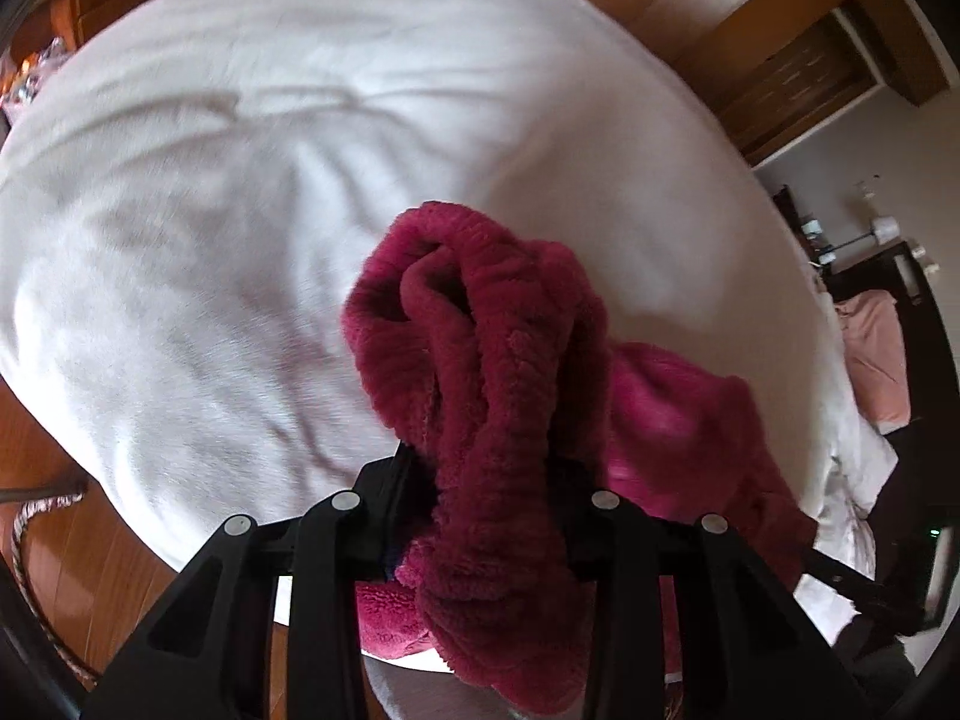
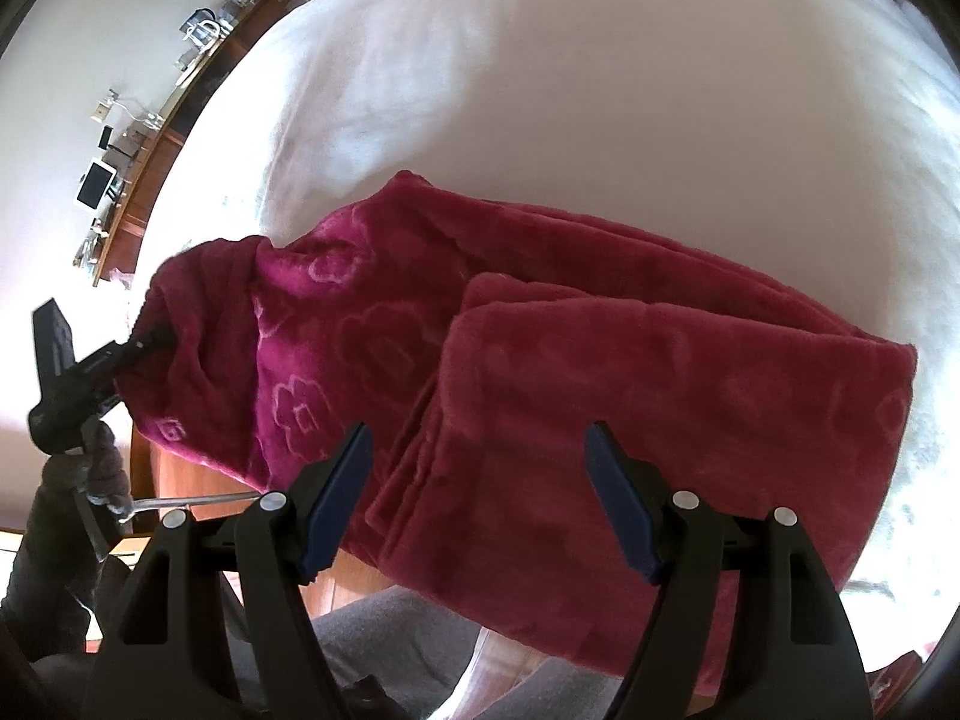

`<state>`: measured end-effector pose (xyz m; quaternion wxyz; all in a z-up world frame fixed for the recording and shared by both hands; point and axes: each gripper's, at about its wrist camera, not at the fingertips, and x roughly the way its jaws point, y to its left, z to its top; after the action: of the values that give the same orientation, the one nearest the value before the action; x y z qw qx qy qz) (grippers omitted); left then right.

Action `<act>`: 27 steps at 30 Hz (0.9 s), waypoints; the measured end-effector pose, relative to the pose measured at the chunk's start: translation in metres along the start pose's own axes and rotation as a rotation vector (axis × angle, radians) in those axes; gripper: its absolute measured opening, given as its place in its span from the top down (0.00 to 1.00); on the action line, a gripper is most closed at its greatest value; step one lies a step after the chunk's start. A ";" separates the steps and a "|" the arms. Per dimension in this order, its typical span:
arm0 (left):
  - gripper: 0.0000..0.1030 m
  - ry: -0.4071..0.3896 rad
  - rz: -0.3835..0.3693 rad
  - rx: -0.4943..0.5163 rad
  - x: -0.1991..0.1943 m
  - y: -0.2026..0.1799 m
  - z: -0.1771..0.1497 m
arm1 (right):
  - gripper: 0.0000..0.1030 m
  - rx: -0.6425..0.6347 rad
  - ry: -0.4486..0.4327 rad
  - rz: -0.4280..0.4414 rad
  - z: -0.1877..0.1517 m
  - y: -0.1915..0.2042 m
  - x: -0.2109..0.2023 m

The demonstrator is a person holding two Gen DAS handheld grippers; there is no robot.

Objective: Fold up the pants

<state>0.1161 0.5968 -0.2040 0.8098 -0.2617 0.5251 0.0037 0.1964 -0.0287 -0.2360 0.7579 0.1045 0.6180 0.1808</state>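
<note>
The pants (image 2: 600, 372) are dark red fleece with an embossed flower pattern. They lie partly folded on the near edge of a white bed (image 2: 600, 90). My left gripper (image 1: 486, 468) is shut on a bunched end of the pants (image 1: 492, 360) and holds it above the bed (image 1: 240, 210). That gripper also shows at the left of the right wrist view (image 2: 135, 348), clamped on the ribbed end. My right gripper (image 2: 480, 450) is open and empty, its blue-padded fingers (image 2: 339, 498) spread just above the folded legs.
Wooden floor (image 1: 72, 540) lies below the bed's near edge. A wooden shelf with small devices (image 2: 120, 150) runs along the white wall. A pink cloth (image 1: 876, 348) hangs on dark furniture at the right. My grey-trousered legs (image 2: 390, 648) are under the grippers.
</note>
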 end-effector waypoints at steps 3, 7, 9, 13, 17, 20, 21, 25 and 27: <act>0.66 -0.029 -0.025 0.041 -0.017 -0.032 -0.007 | 0.28 0.003 0.000 0.004 -0.004 -0.010 -0.006; 0.66 -0.063 -0.063 0.097 -0.036 -0.078 -0.019 | 0.28 0.012 -0.008 0.022 -0.013 -0.032 -0.017; 0.67 -0.078 -0.082 0.128 -0.044 -0.103 -0.026 | 0.28 0.018 -0.013 0.028 -0.017 -0.043 -0.022; 0.67 -0.097 -0.115 0.190 -0.052 -0.154 -0.036 | 0.28 0.046 -0.027 0.041 -0.027 -0.070 -0.036; 0.67 -0.096 -0.138 0.261 -0.048 -0.211 -0.053 | 0.28 0.089 -0.039 0.055 -0.037 -0.103 -0.048; 0.67 -0.079 -0.163 0.310 -0.040 -0.254 -0.070 | 0.28 0.113 -0.056 0.058 -0.044 -0.126 -0.059; 0.67 -0.073 -0.168 0.334 -0.040 -0.268 -0.078 | 0.28 0.120 -0.060 0.058 -0.046 -0.133 -0.060; 0.67 -0.056 -0.175 0.423 -0.029 -0.321 -0.108 | 0.28 0.172 -0.078 0.052 -0.058 -0.169 -0.072; 0.67 -0.047 -0.170 0.485 -0.019 -0.349 -0.124 | 0.28 0.193 -0.086 0.048 -0.063 -0.181 -0.077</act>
<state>0.1004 0.2479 -0.0800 0.8584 -0.1028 0.4677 -0.1843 0.1477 -0.2291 -0.2495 0.7656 0.1993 0.5969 0.1339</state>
